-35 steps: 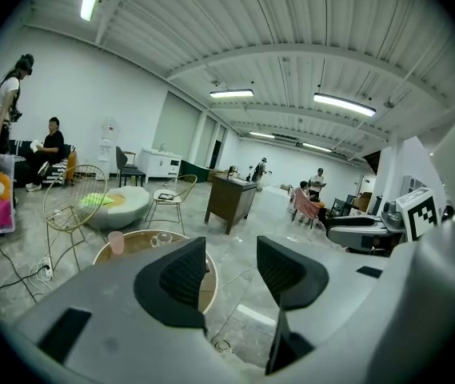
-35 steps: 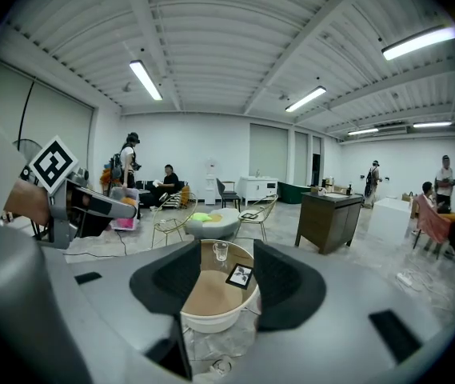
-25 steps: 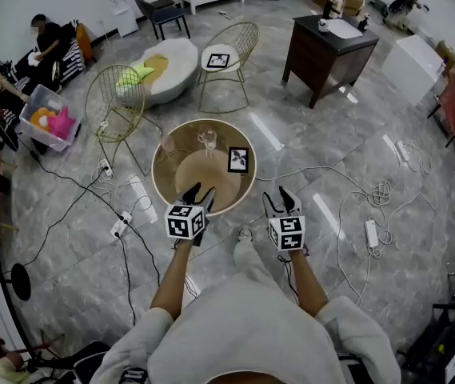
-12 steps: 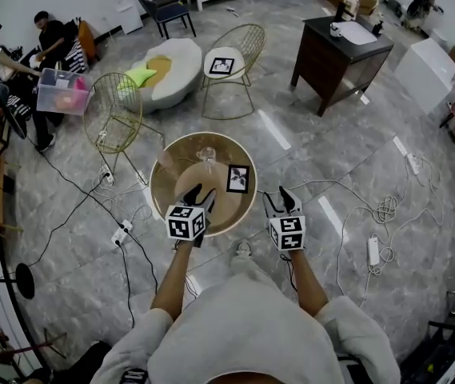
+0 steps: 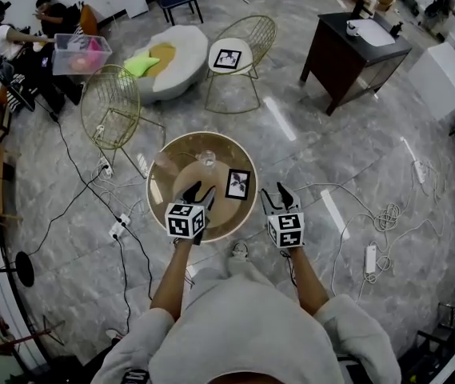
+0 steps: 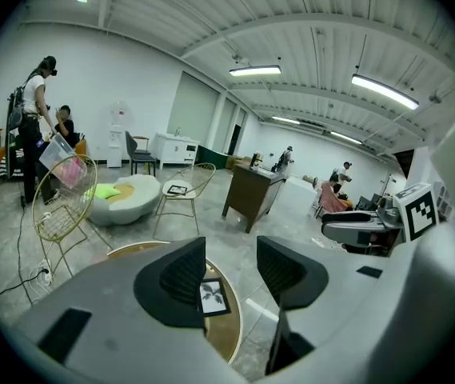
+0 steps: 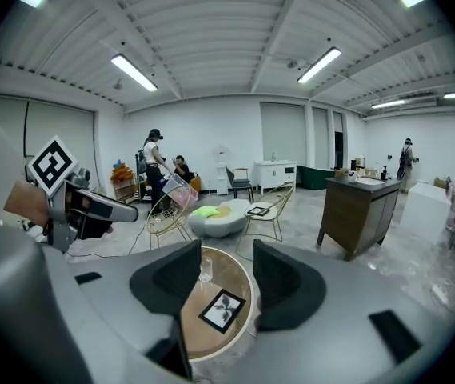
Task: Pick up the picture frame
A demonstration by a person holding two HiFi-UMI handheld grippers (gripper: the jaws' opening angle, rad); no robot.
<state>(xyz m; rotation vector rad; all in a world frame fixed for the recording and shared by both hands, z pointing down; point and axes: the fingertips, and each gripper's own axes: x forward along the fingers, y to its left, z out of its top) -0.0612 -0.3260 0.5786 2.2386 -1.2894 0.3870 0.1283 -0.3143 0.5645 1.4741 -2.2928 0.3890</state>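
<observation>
Head view, from the left: a gold wire chair (image 5: 111, 106) stands on the marble floor, and near it is the round table (image 5: 163, 206) with its amber top. A clear glass (image 5: 205, 158) stands upright toward the far side of that top. The left gripper (image 5: 197, 192) hovers over the table's near edge, jaws apart with nothing between them. Just to its right, the picture frame (image 5: 237, 184) lies flat on the right part of the table, close to the rim, showing a dark leaf print on white. The right gripper (image 5: 275, 194) hangs over the floor just beyond the table's right rim, also spread open and empty. Farther right and back is a dark wooden desk (image 5: 355, 50). In the left gripper view, the left gripper (image 6: 231, 274) has a clear gap between its two black pads, and the picture frame (image 6: 211, 296) shows low in that gap, well below them. In the right gripper view, the right gripper (image 7: 227, 274) is likewise parted, with the glass (image 7: 205, 270) and the picture frame (image 7: 221, 309) seen on the table through the gap, neither touched.
</observation>
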